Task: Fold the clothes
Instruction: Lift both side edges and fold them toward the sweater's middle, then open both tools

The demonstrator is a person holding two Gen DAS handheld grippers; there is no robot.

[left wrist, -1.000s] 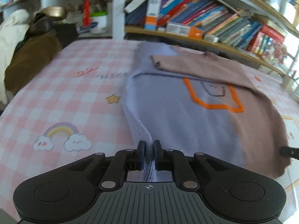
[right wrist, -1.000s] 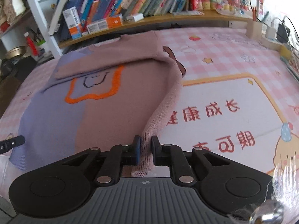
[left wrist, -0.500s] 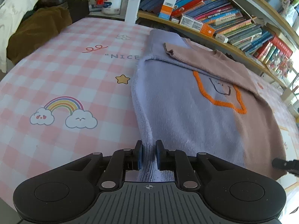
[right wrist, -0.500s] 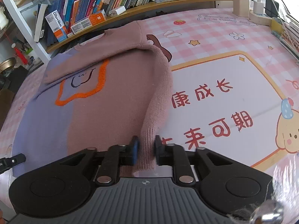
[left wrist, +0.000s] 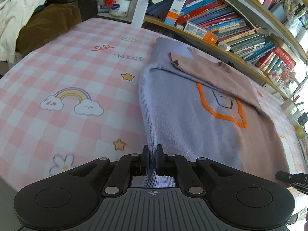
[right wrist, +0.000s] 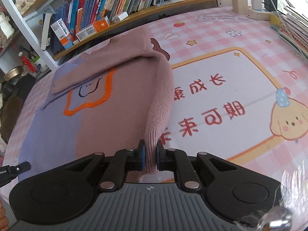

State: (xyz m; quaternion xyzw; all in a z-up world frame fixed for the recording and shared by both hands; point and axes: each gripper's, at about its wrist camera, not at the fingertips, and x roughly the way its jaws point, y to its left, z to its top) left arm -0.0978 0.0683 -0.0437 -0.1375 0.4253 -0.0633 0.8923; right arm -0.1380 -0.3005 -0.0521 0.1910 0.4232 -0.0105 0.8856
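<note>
A knit sweater (left wrist: 184,113), lavender on one half and dusty pink on the other with an orange outlined shape on its front, lies on the pink checked table cover. One sleeve is folded across its chest. My left gripper (left wrist: 152,151) is shut on the sweater's lavender hem corner, lifting that edge off the cover. My right gripper (right wrist: 150,149) is shut on the pink hem corner of the sweater (right wrist: 107,104), which rises in a ridge up to its fingers. The right gripper's tip shows at the left wrist view's right edge.
A bookshelf (left wrist: 221,27) packed with books runs along the far side of the table. A pile of brown and white clothes (left wrist: 32,19) sits at the far left. A pen holder and chargers (right wrist: 250,5) stand at the far right corner. A printed mat (right wrist: 231,96) lies right of the sweater.
Both grippers have risen and pulled back with the hem corners still held, so more of the table and sweater shows from higher up. The hem edges are lifted further.
</note>
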